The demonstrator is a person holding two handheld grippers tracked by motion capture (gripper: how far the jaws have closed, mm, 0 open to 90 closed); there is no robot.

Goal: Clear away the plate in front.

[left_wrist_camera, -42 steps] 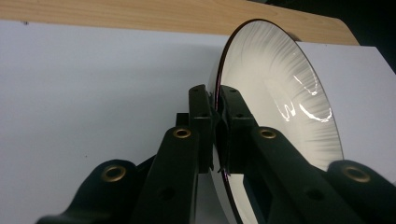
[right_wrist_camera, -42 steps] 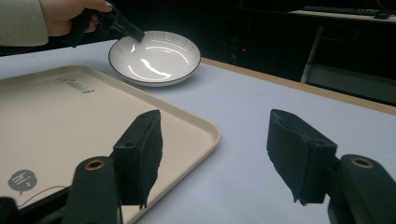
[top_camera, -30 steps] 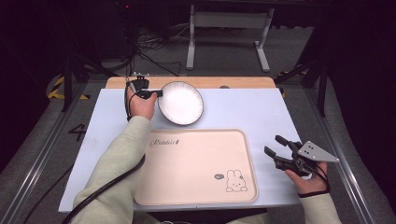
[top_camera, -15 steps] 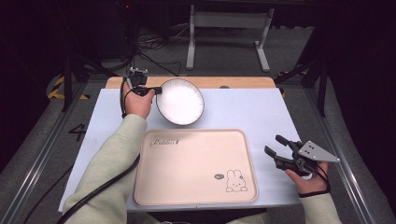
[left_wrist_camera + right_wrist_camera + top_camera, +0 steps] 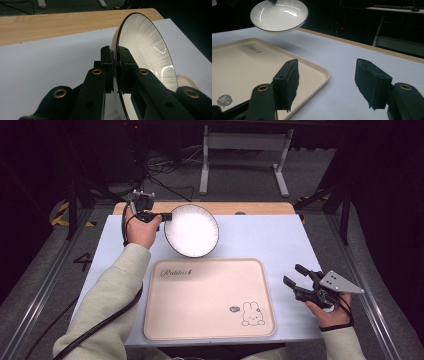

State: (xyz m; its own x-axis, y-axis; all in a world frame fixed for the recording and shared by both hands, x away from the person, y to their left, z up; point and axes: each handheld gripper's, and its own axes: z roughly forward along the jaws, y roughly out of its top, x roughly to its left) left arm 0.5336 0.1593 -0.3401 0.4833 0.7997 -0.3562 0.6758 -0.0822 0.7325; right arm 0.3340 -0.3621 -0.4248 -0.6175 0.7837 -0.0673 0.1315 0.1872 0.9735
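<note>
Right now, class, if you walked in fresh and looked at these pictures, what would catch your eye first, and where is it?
First, the white ribbed bowl, held tilted above the table's far left side, its rim pinched in the left claw. Next, the big beige tray with a rabbit drawing, lying flat at the near middle of the table. Last, the right claw, holding nothing, beside the tray's right edge with its jaws set apart.

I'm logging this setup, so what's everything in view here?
bowl: one, white with a dark rim, held by its edge off the table, beyond the tray
tray: one, beige with a rabbit print, near side of the table
table: one, white top, wooden strip along the far edge
stand: one, grey, on the floor behind
left gripper: black, shut on the bowl's rim
right gripper: black, open, right of the tray
sleeves: two, pale green
</note>
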